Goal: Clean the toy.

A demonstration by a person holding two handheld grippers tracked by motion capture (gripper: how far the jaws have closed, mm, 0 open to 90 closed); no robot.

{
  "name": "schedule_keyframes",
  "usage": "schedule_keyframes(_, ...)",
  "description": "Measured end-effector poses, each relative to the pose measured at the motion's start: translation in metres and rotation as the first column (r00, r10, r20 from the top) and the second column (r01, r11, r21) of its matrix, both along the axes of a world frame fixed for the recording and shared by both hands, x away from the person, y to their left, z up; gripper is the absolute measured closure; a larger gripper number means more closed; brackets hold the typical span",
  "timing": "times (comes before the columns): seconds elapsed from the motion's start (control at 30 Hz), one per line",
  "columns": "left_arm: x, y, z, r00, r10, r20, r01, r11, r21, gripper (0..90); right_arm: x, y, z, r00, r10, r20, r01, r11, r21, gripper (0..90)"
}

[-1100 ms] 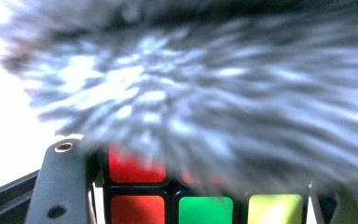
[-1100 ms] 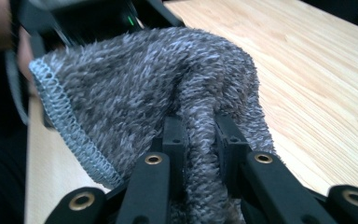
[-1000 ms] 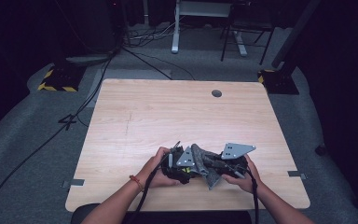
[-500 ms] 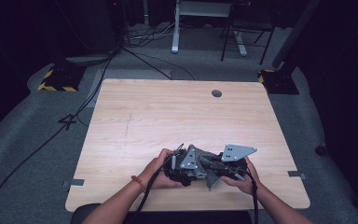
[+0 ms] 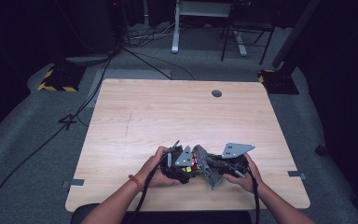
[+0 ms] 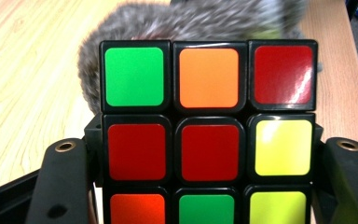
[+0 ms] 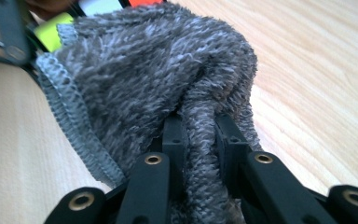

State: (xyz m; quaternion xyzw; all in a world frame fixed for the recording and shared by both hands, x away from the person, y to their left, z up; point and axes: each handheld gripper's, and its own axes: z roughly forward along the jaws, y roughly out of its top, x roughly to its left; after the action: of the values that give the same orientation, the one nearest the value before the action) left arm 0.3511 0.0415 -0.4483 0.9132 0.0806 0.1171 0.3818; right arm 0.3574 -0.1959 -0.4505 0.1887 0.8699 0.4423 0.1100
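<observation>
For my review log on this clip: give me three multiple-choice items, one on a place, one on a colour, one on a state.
1. Where is the grey cloth relative to the puzzle cube?
A. against it
B. at the table's far edge
C. on the floor

2. Colour of the cube's centre sticker in the left gripper view?
A. blue
B. red
C. white

3. The right hand-held gripper is:
A. wide open
B. shut on the cloth
C. lying on the table, let go

Key: 1 A, grey pile shows right behind the cube; 2 B, middle square is red; 3 B, jaws pinch a fold.
</observation>
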Motion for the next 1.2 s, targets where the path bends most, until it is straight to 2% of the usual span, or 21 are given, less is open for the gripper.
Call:
schedule_keyframes(0.17,0.000,-0.007,-0.007,0.9999,-0.011,-0.004,0.011,0.9991,0.041,33.4,-0.011,0.004,0.013,0.9978,0.059,0.031,-0.061,0.996,0.062,77.5)
schedule_keyframes(0.27,-0.001,-0.009,-0.009,0.9998,-0.014,-0.011,0.014,0.9988,0.047,33.4,-0.017,0.012,0.018,0.9950,0.072,0.070,-0.076,0.996,0.052,77.5)
schedule_keyframes(0.4,-0.002,-0.009,-0.009,0.9999,-0.014,-0.008,0.014,0.9987,0.049,33.4,-0.015,0.014,0.018,0.9950,0.064,0.076,-0.068,0.997,0.045,77.3)
schedule_keyframes(0.5,-0.003,-0.006,-0.006,0.9998,-0.017,-0.004,0.017,0.9992,0.035,33.4,-0.008,0.012,0.014,0.9977,0.030,0.060,-0.032,0.999,0.016,77.4)
schedule_keyframes(0.6,-0.003,-0.003,0.000,0.9998,-0.017,0.002,0.017,0.9998,0.007,33.4,0.001,0.006,0.005,0.9999,0.003,0.013,-0.003,1.000,0.005,77.4)
schedule_keyframes(0.73,-0.001,0.002,0.004,1.0000,-0.006,0.003,0.006,0.9995,-0.030,33.4,0.002,0.003,-0.001,1.0000,0.000,-0.007,0.000,1.000,-0.006,77.4)
schedule_keyframes(0.83,0.000,0.003,0.004,0.9999,-0.004,0.011,0.004,0.9997,-0.022,33.4,-0.002,0.003,-0.003,0.9999,0.011,-0.012,-0.011,1.000,-0.011,77.4)
schedule_keyframes(0.93,0.000,0.003,0.004,0.9999,0.003,0.016,-0.003,0.9999,-0.011,33.4,-0.005,0.004,0.000,0.9998,0.015,0.015,-0.015,1.000,-0.014,77.5)
schedule_keyframes(1.03,0.001,0.001,0.001,0.9998,0.018,0.004,-0.018,0.9998,0.001,33.3,-0.010,0.005,0.007,0.9990,0.027,0.036,-0.027,1.000,0.010,77.4)
schedule_keyframes(1.13,0.003,-0.003,-0.003,0.9999,0.011,0.004,-0.012,0.9992,0.038,33.2,-0.015,0.011,0.013,0.9969,0.040,0.069,-0.041,0.999,0.017,77.5)
schedule_keyframes(1.2,0.002,-0.006,-0.005,0.9999,0.011,-0.004,-0.010,0.9988,0.047,33.2,-0.017,0.015,0.016,0.9956,0.048,0.081,-0.050,0.998,0.023,77.5)
